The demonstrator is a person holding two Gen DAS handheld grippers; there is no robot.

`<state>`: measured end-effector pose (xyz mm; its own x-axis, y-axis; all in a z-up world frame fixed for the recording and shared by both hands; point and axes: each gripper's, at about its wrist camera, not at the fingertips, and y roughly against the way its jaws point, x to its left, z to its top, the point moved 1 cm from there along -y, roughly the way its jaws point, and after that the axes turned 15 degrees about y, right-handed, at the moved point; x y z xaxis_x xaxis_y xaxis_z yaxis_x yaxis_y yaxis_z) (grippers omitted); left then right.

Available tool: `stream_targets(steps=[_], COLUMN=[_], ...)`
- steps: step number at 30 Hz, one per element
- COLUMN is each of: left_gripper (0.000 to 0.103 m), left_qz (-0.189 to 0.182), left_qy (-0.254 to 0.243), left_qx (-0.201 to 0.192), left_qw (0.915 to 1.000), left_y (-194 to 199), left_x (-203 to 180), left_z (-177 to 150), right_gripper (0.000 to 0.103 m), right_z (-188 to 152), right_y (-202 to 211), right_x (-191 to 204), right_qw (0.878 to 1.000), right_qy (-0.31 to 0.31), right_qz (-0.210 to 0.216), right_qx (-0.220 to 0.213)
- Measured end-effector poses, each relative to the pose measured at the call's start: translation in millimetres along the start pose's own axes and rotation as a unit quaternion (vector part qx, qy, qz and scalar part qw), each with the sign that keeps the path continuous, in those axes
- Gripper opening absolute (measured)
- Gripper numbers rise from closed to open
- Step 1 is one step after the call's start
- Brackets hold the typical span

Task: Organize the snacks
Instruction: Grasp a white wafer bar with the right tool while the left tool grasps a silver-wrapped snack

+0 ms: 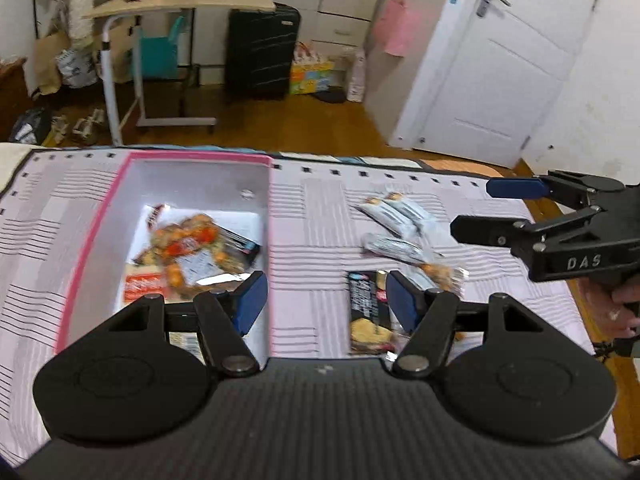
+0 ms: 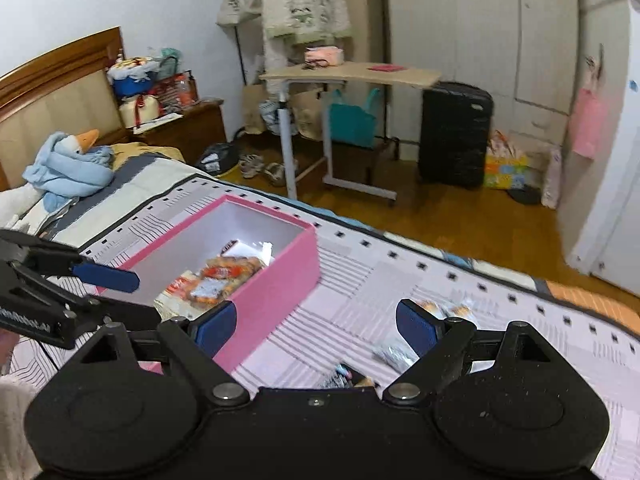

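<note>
A pink box [image 1: 100, 216] [image 2: 280, 276] lies on the bed and holds several snack packets [image 1: 188, 248] [image 2: 224, 276]. To its right, loose on the striped cover, lie silver-wrapped bars [image 1: 396, 220], a dark packet [image 1: 366, 312] and orange snacks [image 1: 440, 274]. My left gripper [image 1: 326, 304] hovers open over the box's right wall, nothing between its blue pads. My right gripper [image 2: 316, 328] hangs open above the cover between box and loose snacks [image 2: 448, 312], empty. Each gripper shows in the other's view: right gripper [image 1: 480, 208], left gripper [image 2: 120, 292].
The bed's far edge [image 1: 360, 158] drops to a wooden floor. Beyond stand a rolling side table [image 2: 352, 72], a black suitcase [image 2: 456, 132] and a white door [image 1: 500, 60]. A blue plush goose [image 2: 72, 164] lies near the headboard. A hand [image 1: 624, 304] holds the right gripper.
</note>
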<state>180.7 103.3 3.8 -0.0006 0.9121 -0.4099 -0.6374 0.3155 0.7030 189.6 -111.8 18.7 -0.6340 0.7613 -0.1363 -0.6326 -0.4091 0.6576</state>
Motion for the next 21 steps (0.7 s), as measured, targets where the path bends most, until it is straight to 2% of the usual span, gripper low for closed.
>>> stream_targets(steps=[4, 7, 10, 14, 17, 21], left_gripper=[0.063, 0.063, 0.063, 0.063, 0.063, 0.063], left_qz=[-0.011, -0.013, -0.020, -0.010, -0.010, 0.001], left_qy=[-0.005, -0.005, 0.014, 0.049, 0.077, 0.104], left_qx=[0.020, 0.034, 0.067, 0.093, 0.103, 0.086], left_qw=[0.9997, 0.9993, 0.9975, 0.9944, 0.9917, 0.9909], left_y=[-16.2, -32.1, -55.8, -88.8, -112.3, -143.6], left_x=[-13.3, -22.4, -28.6, -41.1, -52.1, -62.3], left_z=[-12.7, -21.2, -20.9, -14.5, -11.0, -9.3], right_gripper=[0.089, 0.081, 0.075, 0.073, 0.071, 0.070], right_z=[-20.6, -38.5, -54.7, -70.8, -81.5, -97.5], right_y=[9.0, 6.9, 0.5, -18.1, -37.9, -66.4], right_x=[-8.1, -15.5, -19.8, -17.8, -15.5, -16.8], right_qw=[1.000, 0.999, 0.998, 0.998, 0.997, 0.994], right_qy=[-0.002, -0.014, -0.026, -0.017, -0.007, 0.008], right_qz=[-0.015, -0.019, -0.007, 0.011, 0.019, 0.016], right_qx=[0.012, 0.032, 0.049, 0.066, 0.081, 0.105])
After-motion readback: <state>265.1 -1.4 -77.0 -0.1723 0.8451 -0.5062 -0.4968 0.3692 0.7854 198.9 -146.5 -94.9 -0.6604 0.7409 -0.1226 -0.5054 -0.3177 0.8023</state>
